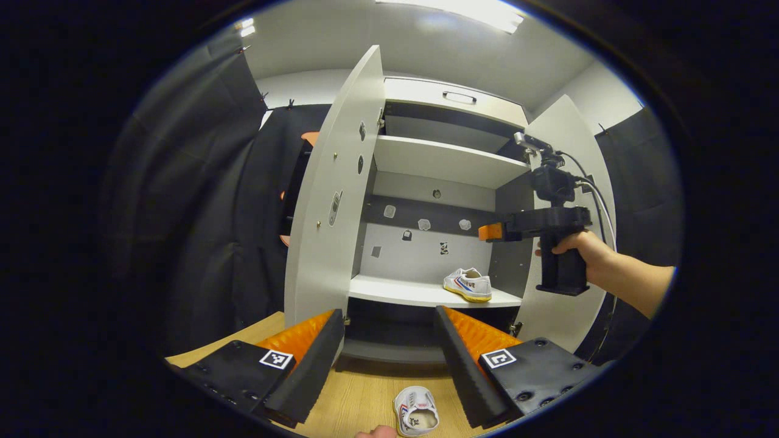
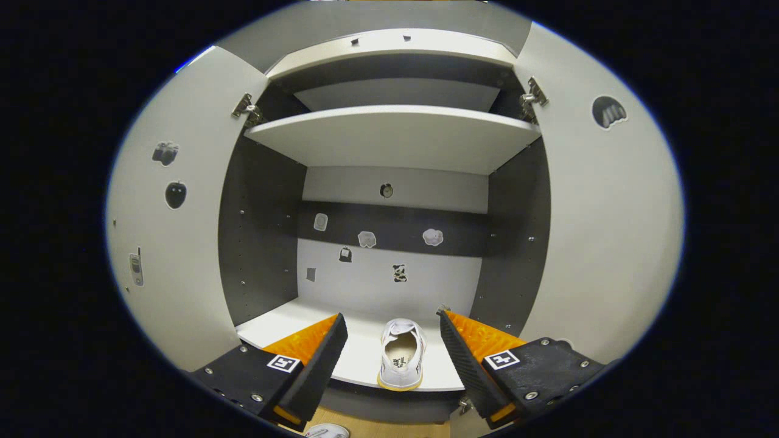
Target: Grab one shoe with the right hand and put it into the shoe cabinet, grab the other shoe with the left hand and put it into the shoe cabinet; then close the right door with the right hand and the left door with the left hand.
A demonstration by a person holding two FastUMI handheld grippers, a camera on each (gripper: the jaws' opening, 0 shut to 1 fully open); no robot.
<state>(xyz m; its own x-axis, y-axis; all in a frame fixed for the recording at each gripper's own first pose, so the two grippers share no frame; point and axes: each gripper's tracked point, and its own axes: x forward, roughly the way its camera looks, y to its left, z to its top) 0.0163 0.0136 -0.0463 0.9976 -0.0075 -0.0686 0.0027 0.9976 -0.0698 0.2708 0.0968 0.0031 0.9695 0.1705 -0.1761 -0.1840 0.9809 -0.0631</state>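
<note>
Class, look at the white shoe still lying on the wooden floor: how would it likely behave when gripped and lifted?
The shoe on the floor looks like thin canvas, so its sides would probably give under the open left hand-held gripper. It seems small and likely light. Its flat sole suggests it will not roll.

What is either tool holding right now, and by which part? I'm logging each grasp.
Nothing. Both tools are open: one shoe sits released on the cabinet shelf, the other shoe lies ungrasped on the floor.
</note>
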